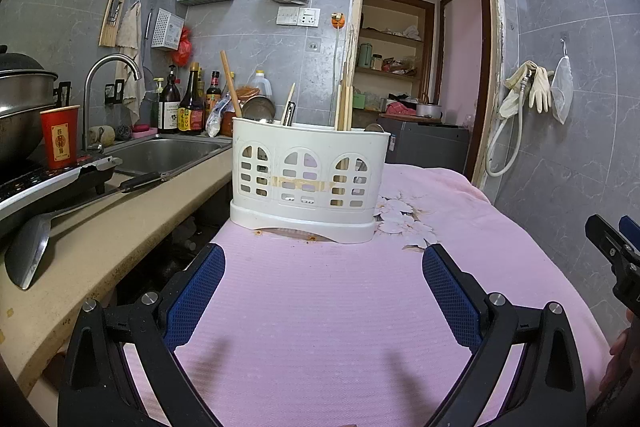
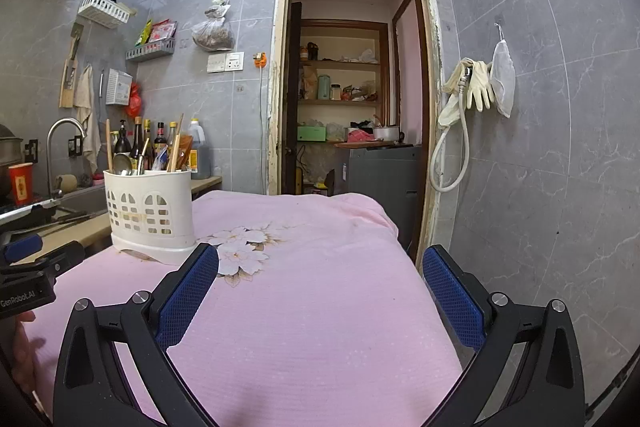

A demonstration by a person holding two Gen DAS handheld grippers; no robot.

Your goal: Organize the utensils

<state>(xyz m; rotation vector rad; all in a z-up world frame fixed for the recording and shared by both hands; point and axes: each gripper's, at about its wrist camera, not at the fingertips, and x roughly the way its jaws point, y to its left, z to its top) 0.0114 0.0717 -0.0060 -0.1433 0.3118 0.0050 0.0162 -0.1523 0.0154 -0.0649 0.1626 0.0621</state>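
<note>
Left claw (image 1: pixel 323 263) spread wide, empty, hovered over pink cloth (image 1: pixel 320 307) just short of the white utensil holder (image 1: pixel 308 179). Right claw (image 2: pixel 320 267) same: wide apart, nothing held, off to the holder's right. Holder stood upright on the cloth's edge beside the counter (image 1: pixel 100 227), with chopsticks (image 1: pixel 346 103), spoon (image 1: pixel 258 109) inside.

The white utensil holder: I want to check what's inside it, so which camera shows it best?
The left wrist view: the white utensil holder sits centred and close, with chopsticks and a ladle visible above its rim. In the right wrist view the holder is smaller, off to the left, its contents blending into the bottles behind.
</note>
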